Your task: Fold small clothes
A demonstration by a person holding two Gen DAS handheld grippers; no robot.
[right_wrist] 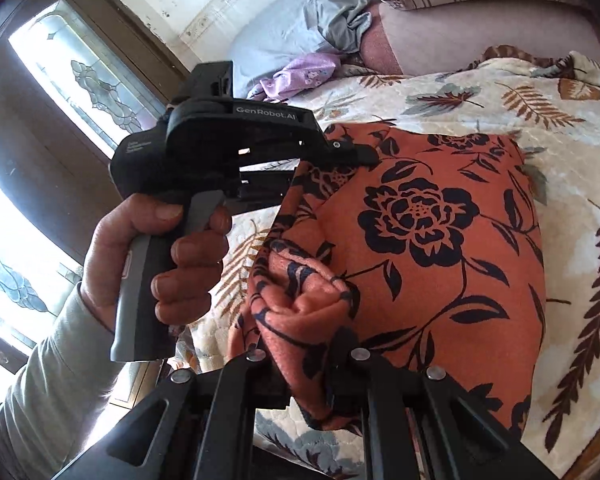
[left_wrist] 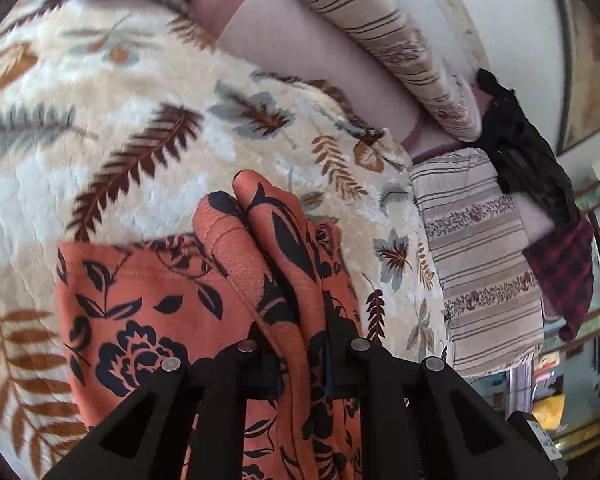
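An orange garment with a black flower print (left_wrist: 140, 300) lies spread on the bed, and the right wrist view shows most of it (right_wrist: 440, 240). My left gripper (left_wrist: 300, 344) is shut on a raised fold of it, which stands up between the jaws. The right wrist view shows that gripper (right_wrist: 356, 156) from the side, held by a person's hand (right_wrist: 160, 256), pinching the garment's far left edge and lifting it. My right gripper (right_wrist: 304, 364) is shut on a bunched corner of the same garment at its near left. Cloth hides the fingertips of both.
A cream blanket with a leaf pattern (left_wrist: 120, 120) covers the bed. A striped pillow (left_wrist: 476, 256), a black garment (left_wrist: 528, 148) and a red plaid cloth (left_wrist: 564, 276) lie at the right. Purple cloth (right_wrist: 300, 72) and grey cloth (right_wrist: 332, 12) sit near the headboard. A glazed door (right_wrist: 80, 72) stands to the left.
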